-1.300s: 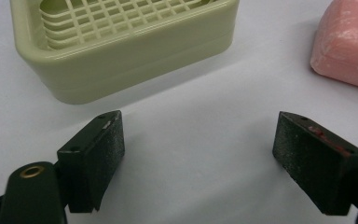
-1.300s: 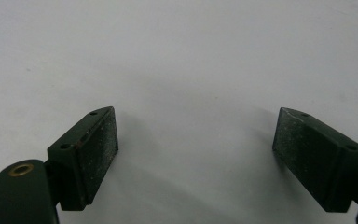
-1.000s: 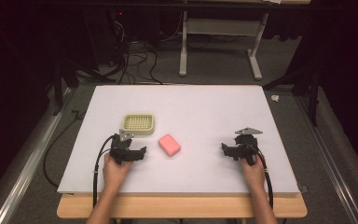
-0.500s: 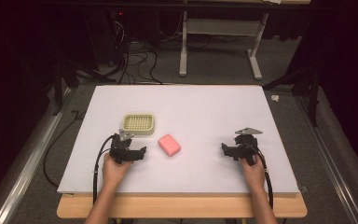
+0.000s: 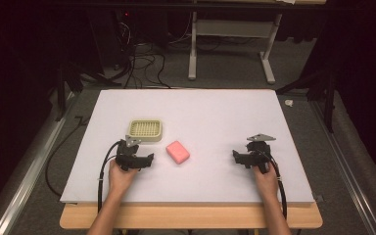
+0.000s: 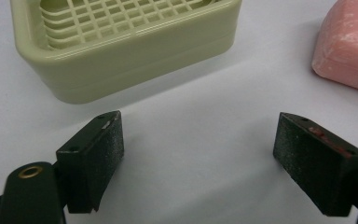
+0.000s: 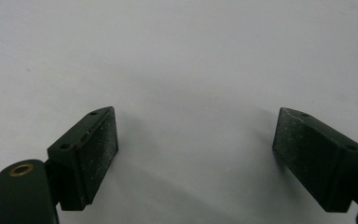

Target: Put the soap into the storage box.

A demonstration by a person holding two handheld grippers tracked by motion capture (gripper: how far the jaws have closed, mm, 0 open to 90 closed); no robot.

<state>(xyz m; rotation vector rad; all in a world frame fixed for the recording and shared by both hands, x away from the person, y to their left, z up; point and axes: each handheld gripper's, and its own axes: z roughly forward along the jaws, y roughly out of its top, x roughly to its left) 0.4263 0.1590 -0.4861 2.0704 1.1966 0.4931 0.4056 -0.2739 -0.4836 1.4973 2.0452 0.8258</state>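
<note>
Nothing has moved since earlier: both the left gripper [image 6: 200, 163] and right gripper [image 7: 196, 158] rest wide open. Risk: left gripper nudging the soap dish [image 6: 126, 44] just ahead, or pink soap [image 6: 349, 44] beside the dish.

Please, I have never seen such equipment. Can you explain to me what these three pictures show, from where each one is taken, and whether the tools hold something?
There is no robot here. A person sits at a white table and holds a hand tool in each hand: the left gripper and the right gripper. Each has two black jaws and a trailing cable.

The high view is taken from a fixed camera above the person, looking forward and down. The other two pictures come from small cameras mounted on the grippers themselves, looking along the jaws.

Two things lie on the table: a pale green soap dish with a grid insert, and a pink soap bar beside it, apart from the dish. The left gripper view shows both just ahead of its jaws.

Nothing is held. Both grippers stand open, their jaws wide apart over bare table.
</note>
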